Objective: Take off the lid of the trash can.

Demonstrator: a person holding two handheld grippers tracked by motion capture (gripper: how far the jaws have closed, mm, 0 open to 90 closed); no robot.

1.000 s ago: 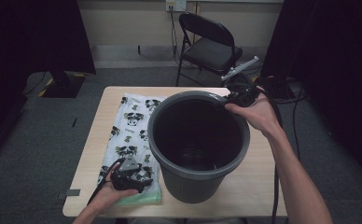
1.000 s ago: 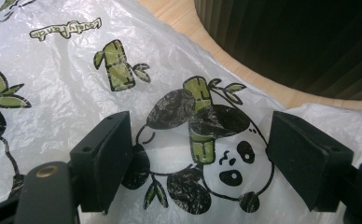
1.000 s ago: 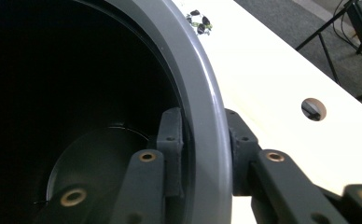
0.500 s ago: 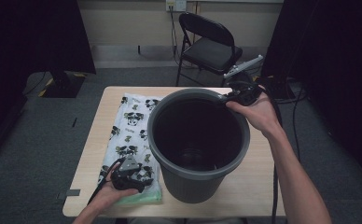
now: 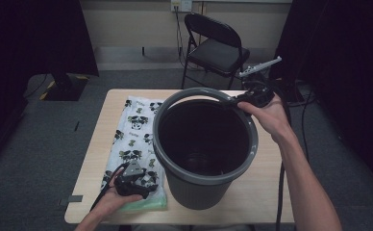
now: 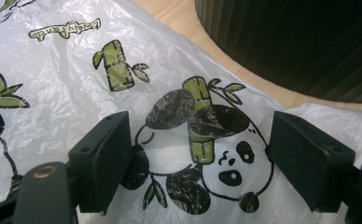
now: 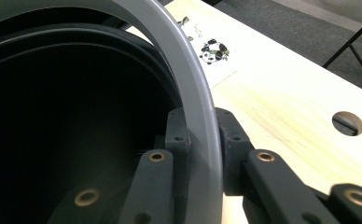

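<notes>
My right gripper has just been closing on the bin, and in the right gripper view its pads sit on either side of the grey rim, one inside and one outside, so I'd call that clamped on the rim at the far right of the bin. The bin stands upright in the middle of the worktop, closer to the right edge.

My left gripper is down at the near left corner, jaws wide apart, resting over the panda bag. In the left gripper view the bag lies flat between the pads with nothing pinched, so that gripper holds nothing yet.

The bit that matters: the bag runs lengthwise along the left edge, from the near corner to the far one, and the bin sits just beside it to the right, its wall close to my left gripper. So the left hand is the one for the bag, straight below its jaws, and I'd guess it has to go up and right over the rim.
</notes>
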